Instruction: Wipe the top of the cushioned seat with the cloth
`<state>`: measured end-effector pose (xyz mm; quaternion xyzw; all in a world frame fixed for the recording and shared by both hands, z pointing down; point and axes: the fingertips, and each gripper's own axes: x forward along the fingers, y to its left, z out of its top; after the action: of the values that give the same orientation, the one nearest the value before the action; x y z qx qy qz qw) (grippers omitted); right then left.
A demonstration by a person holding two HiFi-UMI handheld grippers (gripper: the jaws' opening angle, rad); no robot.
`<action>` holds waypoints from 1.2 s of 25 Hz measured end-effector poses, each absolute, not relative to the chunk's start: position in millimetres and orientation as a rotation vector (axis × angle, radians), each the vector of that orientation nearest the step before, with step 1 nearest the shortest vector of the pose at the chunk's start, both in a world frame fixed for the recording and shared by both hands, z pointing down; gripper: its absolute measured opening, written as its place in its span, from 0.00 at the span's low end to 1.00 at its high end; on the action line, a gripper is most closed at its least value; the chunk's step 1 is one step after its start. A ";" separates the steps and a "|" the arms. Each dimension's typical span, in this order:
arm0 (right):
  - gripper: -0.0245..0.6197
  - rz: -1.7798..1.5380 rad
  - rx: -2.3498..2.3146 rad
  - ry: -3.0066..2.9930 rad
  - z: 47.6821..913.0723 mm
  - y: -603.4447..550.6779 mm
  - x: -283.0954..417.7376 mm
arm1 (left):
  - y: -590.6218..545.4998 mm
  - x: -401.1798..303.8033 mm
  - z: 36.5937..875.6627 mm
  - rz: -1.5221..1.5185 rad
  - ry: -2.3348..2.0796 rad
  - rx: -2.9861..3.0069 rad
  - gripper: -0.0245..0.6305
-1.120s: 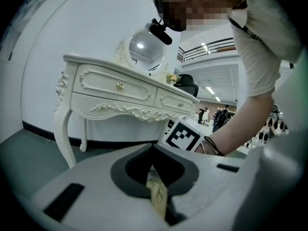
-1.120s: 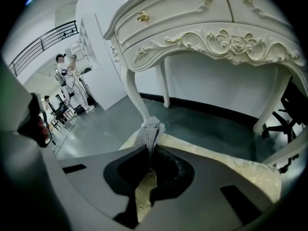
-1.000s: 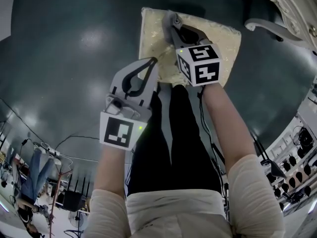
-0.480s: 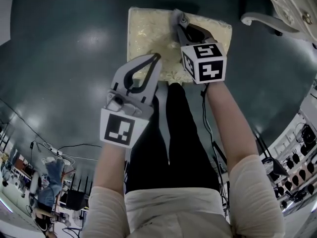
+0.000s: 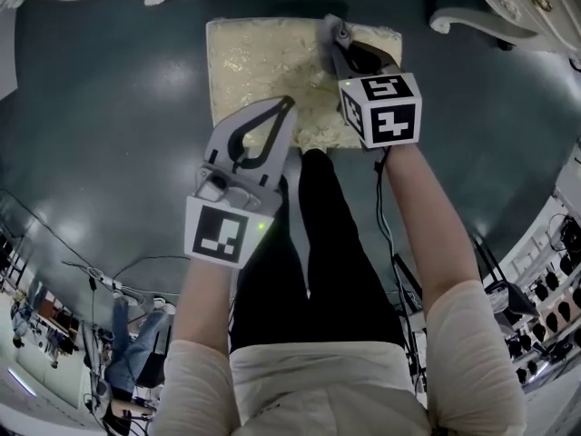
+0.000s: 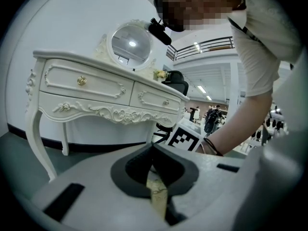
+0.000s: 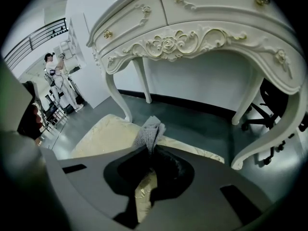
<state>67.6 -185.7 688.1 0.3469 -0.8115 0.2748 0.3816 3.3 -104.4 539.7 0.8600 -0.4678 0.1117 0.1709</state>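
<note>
Cushioned seat – a cream, gold-patterned square – stands on the dark, glossy floor straight ahead of the person's legs, with the white carved dressing table just beyond its far edge. Over the seat's far right part is the right gripper, its tongs pinching a bunched grey cloth that sticks out past the tips. Whether the cloth is actually pressed onto the fabric is not clear from any view. The left gripper hovers over the near edge, its tongs pressed together with nothing between them. Most of the top looks yet to be covered, so wiping is probably at an early stage. The main risk is the grip: only a small wad is caught, and dragging it across textured upholstery could pull it out of the tongs. If the tips dip too low, hard plastic rather than cloth would rub the cover. Nothing steadies the seat either – a firm stroke may push it towards the table legs.
</note>
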 end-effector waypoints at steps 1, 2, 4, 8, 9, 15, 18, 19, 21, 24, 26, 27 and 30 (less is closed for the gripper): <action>0.08 0.703 0.890 -2.067 688.1 -186.2 72.5 | -105.4 5.7 539.1 0.321 -1.327 2.444 0.04; 0.08 0.703 0.895 -2.063 687.9 -186.8 77.4 | -106.5 8.1 538.1 0.322 -1.327 2.445 0.04; 0.08 0.697 0.903 -2.053 687.2 -188.4 87.2 | -108.5 13.0 536.2 0.322 -1.326 2.446 0.04; 0.08 0.691 0.918 -2.033 686.9 -192.4 107.6 | -111.3 27.4 535.9 0.340 -1.297 2.462 0.04; 0.08 0.688 0.923 -2.029 687.1 -193.6 113.0 | -112.3 31.5 535.7 0.344 -1.293 2.468 0.04; 0.08 0.663 0.948 -2.000 685.2 -192.1 138.5 | -111.1 49.3 528.5 0.335 -1.282 2.483 0.04; 0.08 0.651 0.974 -1.953 683.7 -191.8 151.8 | -109.5 53.1 523.7 0.333 -1.278 2.493 0.04; 0.08 0.650 0.984 -1.931 684.3 -192.1 158.3 | -109.6 54.6 522.8 0.332 -1.276 2.494 0.04; 0.08 0.651 1.004 -1.898 685.7 -194.1 172.2 | -111.6 58.8 522.0 0.324 -1.274 2.497 0.04; 0.08 0.644 1.028 -1.897 679.5 -198.5 184.7 | -114.5 62.8 518.5 0.314 -1.276 2.501 0.04; 0.08 0.637 1.031 -1.914 668.4 -196.6 182.4 | -111.1 59.3 512.6 0.315 -1.276 2.505 0.04; 0.08 0.636 1.029 -1.925 662.6 -194.9 178.2 | -109.3 55.9 509.8 0.317 -1.277 2.509 0.04; 0.08 0.632 1.001 -1.961 650.5 -188.3 157.8 | -106.7 44.0 505.7 0.328 -1.288 2.506 0.04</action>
<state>157.8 -188.3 650.5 0.3978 -0.7799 0.2514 0.4127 44.0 -106.7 505.7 0.8732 -0.4488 0.1143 0.1516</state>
